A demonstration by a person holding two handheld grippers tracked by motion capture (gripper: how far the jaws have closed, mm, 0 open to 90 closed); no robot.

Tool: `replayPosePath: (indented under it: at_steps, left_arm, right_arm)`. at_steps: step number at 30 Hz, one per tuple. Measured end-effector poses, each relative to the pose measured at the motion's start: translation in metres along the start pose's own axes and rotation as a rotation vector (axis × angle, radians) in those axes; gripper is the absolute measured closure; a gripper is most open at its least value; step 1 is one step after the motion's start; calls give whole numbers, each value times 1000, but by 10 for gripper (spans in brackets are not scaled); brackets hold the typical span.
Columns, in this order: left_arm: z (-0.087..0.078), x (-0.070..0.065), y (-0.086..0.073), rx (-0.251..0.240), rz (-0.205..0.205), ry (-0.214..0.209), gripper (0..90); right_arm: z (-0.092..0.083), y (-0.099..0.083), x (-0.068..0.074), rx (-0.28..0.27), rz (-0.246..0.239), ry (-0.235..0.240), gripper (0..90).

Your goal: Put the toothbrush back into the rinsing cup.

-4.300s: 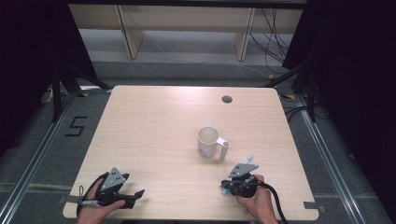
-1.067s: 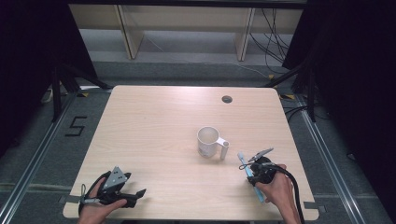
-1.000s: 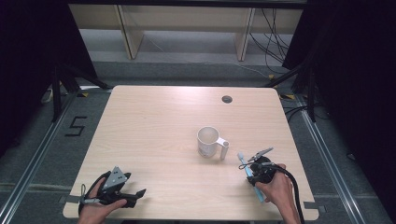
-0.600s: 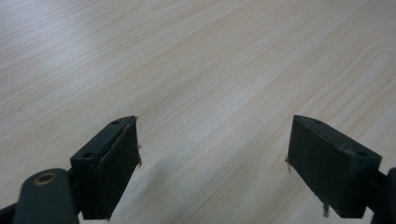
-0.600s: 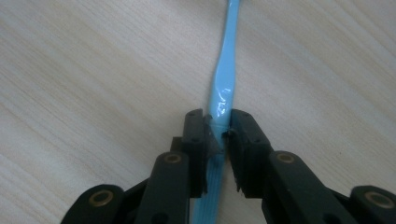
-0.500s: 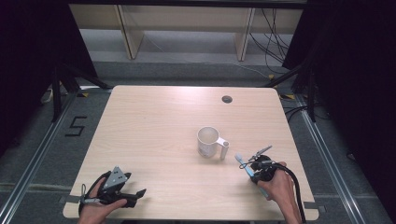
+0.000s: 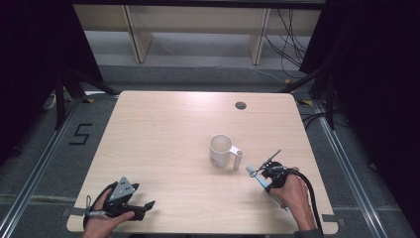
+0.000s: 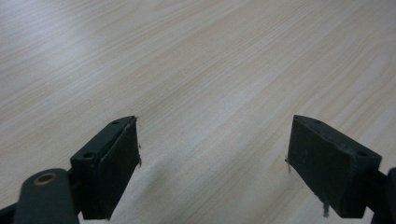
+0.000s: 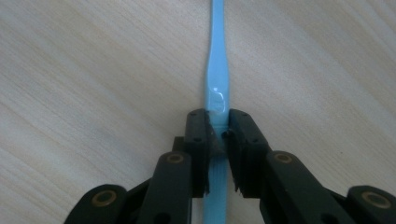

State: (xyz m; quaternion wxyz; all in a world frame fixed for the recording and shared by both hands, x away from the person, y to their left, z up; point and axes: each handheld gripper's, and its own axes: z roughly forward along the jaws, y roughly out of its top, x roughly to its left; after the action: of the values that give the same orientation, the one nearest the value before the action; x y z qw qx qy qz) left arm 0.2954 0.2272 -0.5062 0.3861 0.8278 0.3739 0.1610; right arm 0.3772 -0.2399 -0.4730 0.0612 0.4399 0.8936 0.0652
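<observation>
Just beside the white mug [image 7: 221, 150] on the table [image 7: 163, 134], the right gripper [image 9: 217, 133] has just been closing its fingers onto the blue toothbrush [image 9: 217, 70], now pinched and ready to lift, while the left gripper [image 8: 215, 158] rests open.

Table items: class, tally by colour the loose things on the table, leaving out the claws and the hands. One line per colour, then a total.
White: 1, the mug
Light blue: 1, the toothbrush, clamped in the right claw
Total: 2
</observation>
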Motion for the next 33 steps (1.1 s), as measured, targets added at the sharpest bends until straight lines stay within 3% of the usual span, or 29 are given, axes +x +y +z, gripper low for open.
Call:
replayPosePath:
  at_steps: [6, 10, 15, 18, 19, 21, 22, 26, 27, 28, 33]
  left_arm:
    - [-1, 0, 1, 10, 3, -9, 160]
    - [1, -1, 0, -16, -7, -7, 160]
    - [1, 0, 0, -11, -1, -7, 160]
    - [1, 0, 0, -8, 1, -11, 160]
    - [1, 0, 0, -9, 1, -10, 160]
    - [1, 0, 0, -14, -1, 0, 160]
    - [1, 0, 0, -14, -1, 0, 160]
    - [1, -1, 0, -23, -6, -5, 160]
    - [0, 0, 0, -10, 8, 0, 160]
    - [2, -2, 0, -28, -15, -7, 160]
    - [1, -1, 0, -31, -10, -5, 160]
  right_arm:
    - [1, 6, 0, 39, -9, -8, 787]
    - [1, 10, 2, 70, -20, -21, 788]
    - [1, 11, 2, 73, -34, -28, 789]
    - [1, 11, 5, 81, -7, -31, 789]
    - [1, 10, 2, 76, -45, -36, 789]
    - [0, 10, 3, 76, -39, -34, 789]
    - [0, 8, 3, 63, -50, -35, 790]
    - [-11, 3, -3, 11, -24, -39, 790]
    - [-15, 1, -4, -3, -10, -41, 790]
    - [-18, -1, -7, -37, -16, -37, 790]
    - [-32, -7, -15, -162, 16, -29, 790]
